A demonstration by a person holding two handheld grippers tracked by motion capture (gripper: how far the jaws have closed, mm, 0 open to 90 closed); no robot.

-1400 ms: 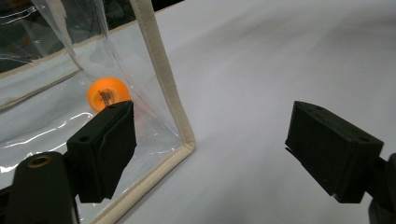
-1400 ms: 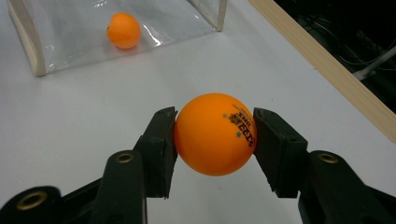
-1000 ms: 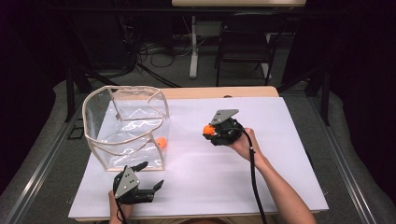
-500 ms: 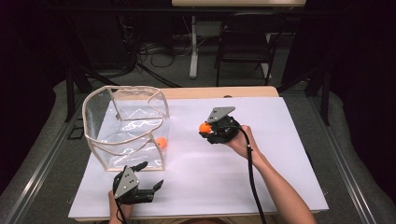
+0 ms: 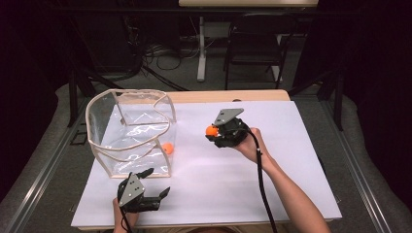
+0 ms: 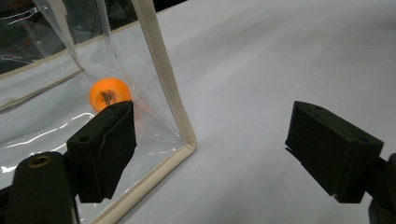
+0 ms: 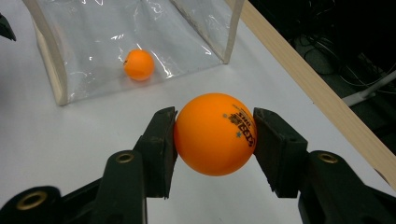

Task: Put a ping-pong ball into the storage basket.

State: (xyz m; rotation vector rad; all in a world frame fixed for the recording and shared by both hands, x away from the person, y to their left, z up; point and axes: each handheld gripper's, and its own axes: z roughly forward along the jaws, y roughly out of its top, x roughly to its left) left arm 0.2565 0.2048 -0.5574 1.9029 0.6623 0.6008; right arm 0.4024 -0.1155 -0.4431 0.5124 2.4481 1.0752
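The right hand-held gripper (image 7: 215, 135) clamps an orange ball (image 7: 215, 134) above bare sheet; the left hand-held gripper (image 6: 210, 154) gapes beside the clear bag (image 6: 161, 79) edge.

On the table (image 5: 301, 160), the bag (image 5: 128, 133) sits at ten o'clock, one ball (image 5: 167, 148) inside; the right gripper (image 5: 214, 132) holds another ball (image 5: 211, 130) near centre; the left gripper (image 5: 156, 183) lies at seven o'clock.

White table (image 5: 291, 160); 1 clear bag (image 5: 128, 141) rests on it.

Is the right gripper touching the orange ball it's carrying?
Touching. In the right gripper view, both fingers of the right gripper press flush against the sides of the orange ball, with no gap.
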